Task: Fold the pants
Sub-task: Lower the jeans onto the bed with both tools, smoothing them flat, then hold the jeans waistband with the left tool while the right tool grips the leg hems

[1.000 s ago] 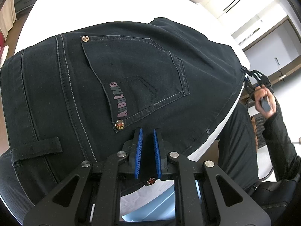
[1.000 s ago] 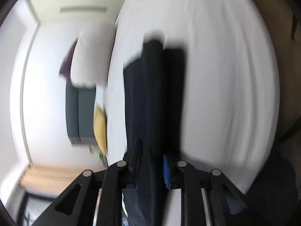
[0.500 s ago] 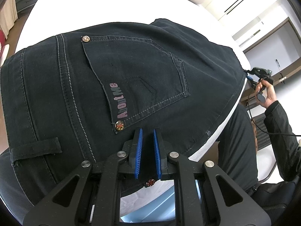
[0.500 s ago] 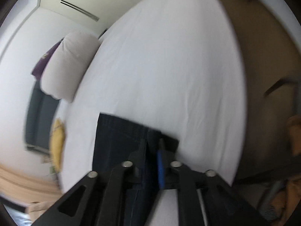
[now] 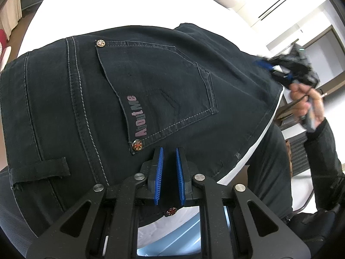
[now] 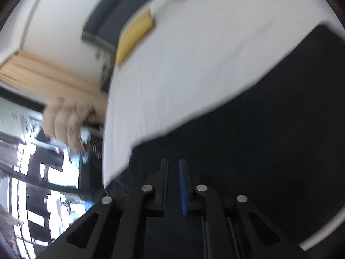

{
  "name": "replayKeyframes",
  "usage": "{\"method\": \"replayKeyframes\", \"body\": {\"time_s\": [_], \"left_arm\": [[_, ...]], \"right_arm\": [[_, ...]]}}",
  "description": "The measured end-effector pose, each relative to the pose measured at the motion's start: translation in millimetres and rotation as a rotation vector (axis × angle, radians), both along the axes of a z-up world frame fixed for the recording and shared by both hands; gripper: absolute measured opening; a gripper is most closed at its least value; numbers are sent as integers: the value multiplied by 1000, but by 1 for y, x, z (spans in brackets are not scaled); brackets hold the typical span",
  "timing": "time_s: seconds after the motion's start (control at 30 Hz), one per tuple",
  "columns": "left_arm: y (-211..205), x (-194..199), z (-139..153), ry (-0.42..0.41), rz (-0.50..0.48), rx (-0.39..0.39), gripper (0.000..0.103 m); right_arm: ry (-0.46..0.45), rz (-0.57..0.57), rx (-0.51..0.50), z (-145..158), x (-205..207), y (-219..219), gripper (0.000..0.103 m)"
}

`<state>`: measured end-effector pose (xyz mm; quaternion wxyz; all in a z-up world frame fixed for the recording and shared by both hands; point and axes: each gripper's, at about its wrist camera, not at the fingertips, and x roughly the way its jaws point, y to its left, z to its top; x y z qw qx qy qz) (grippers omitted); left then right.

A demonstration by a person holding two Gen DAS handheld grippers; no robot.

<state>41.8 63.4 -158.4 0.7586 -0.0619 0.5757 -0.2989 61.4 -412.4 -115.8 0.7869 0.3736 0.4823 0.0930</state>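
Plainly, the dark navy denim pants (image 5: 151, 86) lie spread on the white-sheeted bed (image 5: 107, 4), seat side up. A stitched back pocket (image 5: 161, 90) carries pink lettering, a round metal rivet (image 5: 137, 145) sits at its near corner, and a belt loop (image 5: 41, 170) lies at the near left. The waist end is nearest the left wrist camera, and the cloth runs off toward the far right.

The left gripper (image 5: 169, 172) sits at the near edge of the pants, just beside that rivet. Its blue-padded fingers (image 5: 159, 172) are drawn close on a dark fold of the denim, which passes between them, so I judge it a pinch on the waist area.

The right gripper (image 6: 173, 185) hovers over dark cloth near the bed's edge. Its fingers have just been closing and now stand nearly together. The view is blurred, and I cannot tell whether any cloth is caught between them. In the left wrist view it shows as a blur at the far right edge of the pants, gripped by the person's right hand (image 5: 306, 99).

Denim like this probably handles as a fairly heavy, limp cloth: soft enough to drape and sag, not slippery, not fragile. Thick seams, the waistband and the hems look like the surest places to take hold, since a pinch on a single flat layer may drag only the top ply.
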Motion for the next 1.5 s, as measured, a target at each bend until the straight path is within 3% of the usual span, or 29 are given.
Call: {"method": "replayKeyframes", "body": {"time_s": [0.07, 0.13, 0.23, 0.37, 0.47, 0.53, 0.57, 0.6, 0.67, 0.77, 0.83, 0.93, 0.97, 1.0, 1.13, 1.23, 1.33, 1.5], "left_arm": [[1, 1, 0, 3, -1, -1, 12], [2, 1, 0, 6, -1, -4, 12], [2, 3, 0, 10, 5, -8, 12], [3, 4, 1, 11, 6, -4, 12], [2, 3, 1, 7, 6, 0, 12], [1, 2, 2, 1, 8, 4, 12], [1, 1, 2, -1, 8, 5, 12], [0, 0, 3, -5, 9, 8, 12], [-1, -1, 4, -9, 11, 13, 12], [-7, -4, 11, -19, 12, 46, 12], [-13, -6, 22, -36, 10, 85, 12], [-27, -7, 52, -70, -13, 46, 12], [-33, -5, 61, -85, -24, 25, 12], [-46, 1, 72, -103, -41, 1, 12], [-101, 38, 73, -109, -91, -98, 12], [-159, 81, 44, -60, -129, -118, 12], [-200, 116, 4, 11, -141, -60, 12], [-190, 143, -13, 49, -84, -107, 12]], "right_arm": [[72, 36, 38, -28, 14, 3, 11], [95, -36, 11, -42, 22, -18, 0], [64, -202, 75, -52, 31, -70, 0], [21, -351, -31, -42, 29, -129, 0], [16, -545, -58, -37, 8, -178, 0], [24, -683, -139, -20, -9, -199, 0], [37, -753, -204, -8, -20, -206, 6], [23, -773, -207, -1, -26, -207, 7], [-40, -687, -132, 13, -30, -193, 7], [-88, -382, -47, 20, -22, -121, 7], [-80, -143, 59, 8, -21, -55, 7], [0, 42, 156, -28, -25, 11, 7], [24, 59, 141, -37, -24, 16, 7], [53, 53, 109, -46, -21, 16, 0], [59, -76, 229, -69, -11, -30, 0], [47, -124, 189, -66, -10, -49, 0], [38, -185, 224, -75, -30, -74, 0], [20, -318, 140, -66, -21, -146, 0]]}}
